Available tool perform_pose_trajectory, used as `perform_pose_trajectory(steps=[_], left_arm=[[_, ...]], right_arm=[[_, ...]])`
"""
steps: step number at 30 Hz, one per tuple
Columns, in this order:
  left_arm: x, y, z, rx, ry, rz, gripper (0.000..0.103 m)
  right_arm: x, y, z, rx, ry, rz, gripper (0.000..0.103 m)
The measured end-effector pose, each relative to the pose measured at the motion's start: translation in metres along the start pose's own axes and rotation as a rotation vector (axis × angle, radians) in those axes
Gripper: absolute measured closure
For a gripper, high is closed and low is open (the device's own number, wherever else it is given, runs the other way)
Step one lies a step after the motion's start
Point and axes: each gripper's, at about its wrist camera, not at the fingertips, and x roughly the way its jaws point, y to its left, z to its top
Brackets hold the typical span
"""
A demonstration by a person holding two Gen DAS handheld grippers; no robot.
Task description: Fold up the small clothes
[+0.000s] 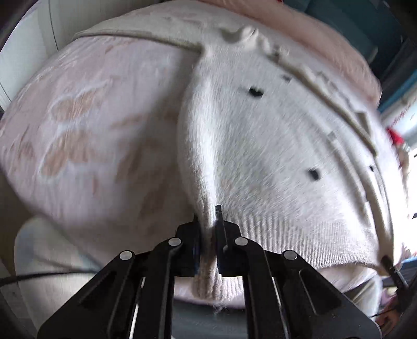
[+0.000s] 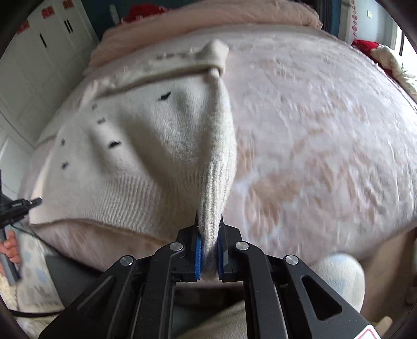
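Observation:
A cream knit sweater [image 1: 273, 146] with small black marks lies spread on a pink patterned bed cover [image 1: 86, 122]. My left gripper [image 1: 207, 216] is shut on the sweater's ribbed hem at its left corner, pulling up a ridge of cloth. In the right wrist view the same sweater [image 2: 146, 146] lies to the left on the bed cover [image 2: 325, 146]. My right gripper [image 2: 209, 221] is shut on the ribbed hem at the sweater's right corner. The left gripper's tip [image 2: 31, 202] shows at the far left of that view.
White wardrobe doors [image 2: 39, 52] stand beyond the bed on the left. A pink duvet [image 2: 208, 18] is bunched at the head. Red cloth and a cream garment [image 2: 391, 62] lie at the far right edge. The person's knee [image 2: 341, 276] is near the bed's front edge.

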Motion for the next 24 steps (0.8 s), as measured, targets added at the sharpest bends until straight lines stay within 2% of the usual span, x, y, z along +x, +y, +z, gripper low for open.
perform_pose_trajectory(steps=[1,3,5,6,9,11,13,16,17,19,22,23,24], left_arm=[[-0.001,-0.002,-0.003,0.020,-0.006,0.023,0.094],[-0.007,-0.008,-0.001,0.042,-0.018,0.061,0.089],[-0.023,-0.015,0.012,0.038,-0.061,0.089,0.081],[-0.033,-0.018,0.020,0.036,-0.101,0.098,0.069],[-0.061,-0.042,0.060,0.061,-0.241,0.059,0.042],[-0.056,-0.069,0.100,0.072,-0.274,-0.037,0.037],[-0.036,-0.092,0.136,0.053,-0.271,-0.128,0.035],[0.017,-0.134,0.185,0.018,-0.205,-0.208,0.034],[0.029,-0.142,0.193,0.009,-0.191,-0.232,0.034],[0.067,-0.159,0.221,-0.028,-0.161,-0.241,0.034],[0.114,-0.171,0.249,-0.094,-0.121,-0.229,0.036],[0.121,-0.170,0.250,-0.108,-0.113,-0.233,0.041],[0.130,-0.169,0.253,-0.124,-0.099,-0.228,0.049]], right_arm=[[0.009,0.000,-0.004,-0.004,0.044,0.002,0.095],[0.014,-0.001,-0.004,0.005,0.070,-0.003,0.092],[0.004,-0.001,0.009,0.013,0.031,-0.015,0.088],[-0.005,-0.004,0.018,0.023,-0.008,-0.019,0.085],[-0.024,-0.017,0.056,0.082,-0.130,0.013,0.068],[-0.024,-0.020,0.093,0.098,-0.208,0.031,0.061],[-0.008,-0.016,0.126,0.070,-0.254,0.023,0.061],[0.029,-0.008,0.167,0.038,-0.270,0.007,0.061],[0.041,-0.006,0.177,0.023,-0.273,-0.003,0.060],[0.075,-0.004,0.197,0.005,-0.257,-0.063,0.060],[0.105,-0.006,0.209,0.032,-0.231,-0.116,0.059],[0.113,-0.010,0.214,0.053,-0.219,-0.114,0.056],[0.123,-0.016,0.220,0.083,-0.208,-0.100,0.055]])
